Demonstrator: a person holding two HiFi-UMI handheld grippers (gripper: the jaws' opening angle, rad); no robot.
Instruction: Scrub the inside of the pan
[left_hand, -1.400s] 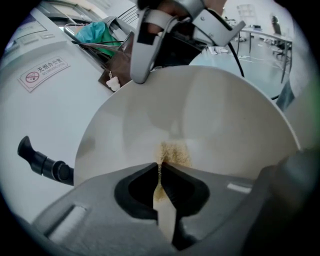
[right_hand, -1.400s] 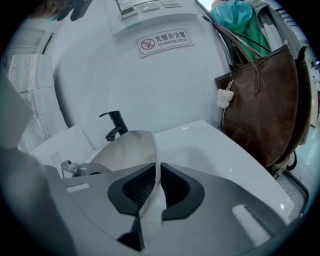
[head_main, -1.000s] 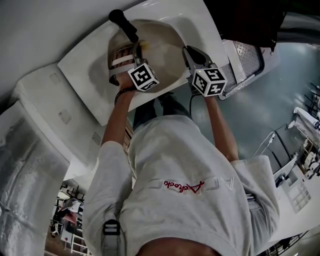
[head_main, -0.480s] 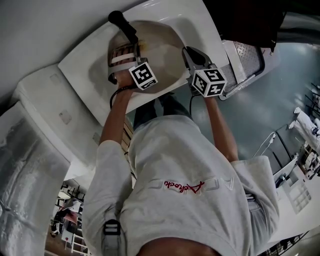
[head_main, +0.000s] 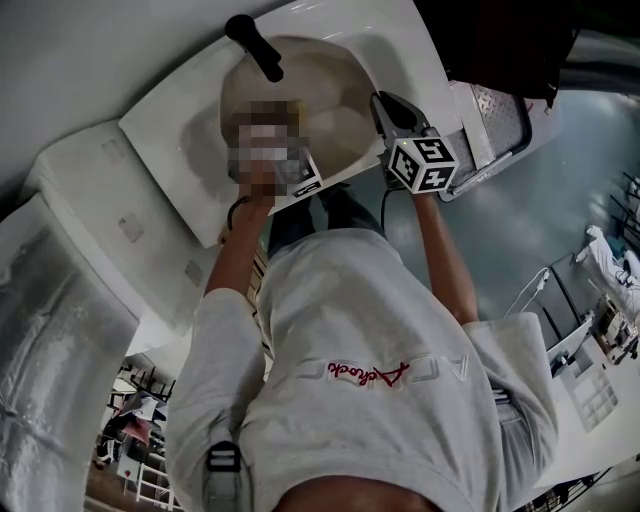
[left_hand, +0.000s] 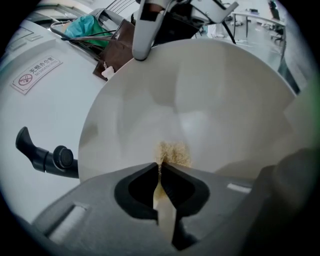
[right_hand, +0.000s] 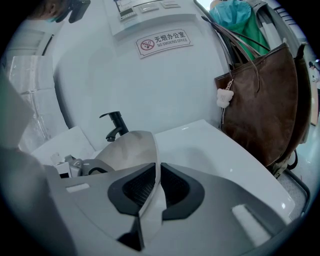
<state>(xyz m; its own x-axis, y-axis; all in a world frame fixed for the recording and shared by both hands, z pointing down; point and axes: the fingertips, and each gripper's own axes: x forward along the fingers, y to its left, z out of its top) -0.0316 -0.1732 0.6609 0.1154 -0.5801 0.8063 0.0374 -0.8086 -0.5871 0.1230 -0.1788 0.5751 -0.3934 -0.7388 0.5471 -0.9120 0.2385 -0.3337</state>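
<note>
The round cream pan (left_hand: 210, 100) sits tilted in a white ceramic washbasin (head_main: 180, 130) below a black tap (right_hand: 116, 125). The right tongs (right_hand: 156, 170) are clamped on its thin rim. The left tongs (left_hand: 161, 167) pinch a tan scrub pad (left_hand: 174, 152) against its inner wall. Behind are a white wall with a no-smoking sign (right_hand: 164, 42), a brown tote bag (right_hand: 265, 105) and a grey-blue floor (head_main: 560, 180).

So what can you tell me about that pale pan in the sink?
The pan is round and pale cream, with a smooth, matte inside; no dirt or foam shows on it. It sits in the white sink below the black tap, seemingly tipped up on one side. Its thin rim is clamped between the jaws of the right gripper. The left gripper, shut on a small yellowish sponge, holds it against the pan's inside. I cannot make out a handle.
</note>
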